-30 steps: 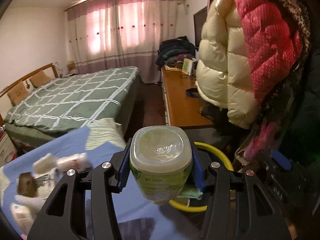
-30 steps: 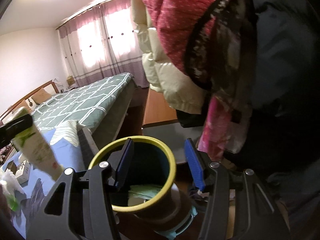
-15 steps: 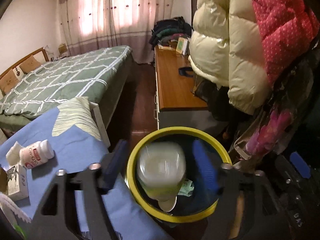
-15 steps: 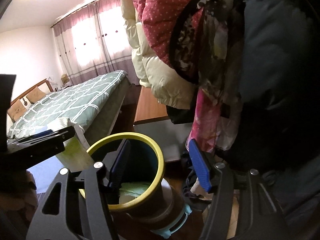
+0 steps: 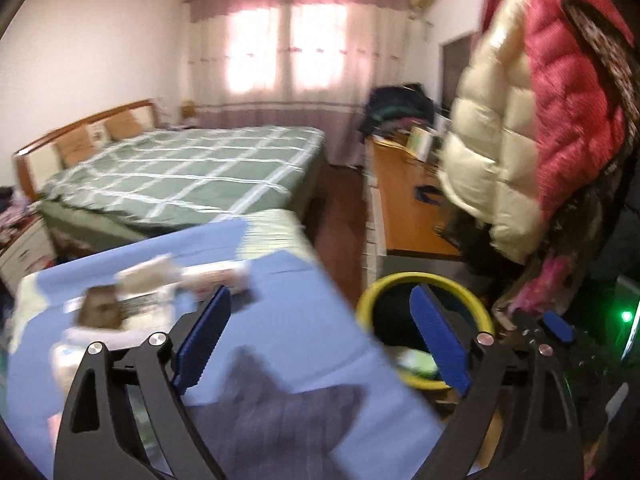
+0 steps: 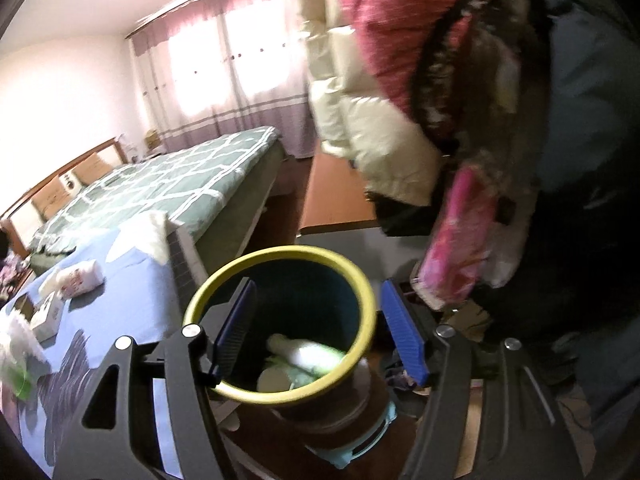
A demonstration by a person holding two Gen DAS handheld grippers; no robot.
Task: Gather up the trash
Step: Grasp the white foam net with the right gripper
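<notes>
The left tool (image 5: 320,344) hangs released, its blue pads spread wide with nothing between them, above the right edge of the blue-covered surface (image 5: 288,320). That edge runs diagonally under the tool, and just beyond it stands the yellow-rimmed trash bin (image 5: 420,282), close against the surface's side. The picture is smeared, but near the far left part of the surface lie a white bottle (image 5: 216,274), a small box (image 5: 100,310) and some pale wrappers, well back from the right edge.

The right tool (image 6: 318,330) is also released: its blue pads straddle the bin (image 6: 280,256), one inside the rim on the near-left, the other outside on the right, neither visibly pressing it. Down in the bin lies a white and green bottle (image 6: 304,354) on its side among paper trash (image 6: 276,380). In this view the bottle (image 6: 82,280) and box (image 6: 46,316) lie toward the surface's left edge, and a crumpled plastic bag (image 6: 18,360) lies at its near left.

Room around the bin is tight. Hanging coats, cream (image 5: 488,152) and red (image 5: 568,92), crowd in from the right, and a wooden cabinet (image 5: 404,208) stands behind. A narrow strip of dark floor (image 5: 340,200) separates the cabinet from the green checked bed (image 5: 192,168).
</notes>
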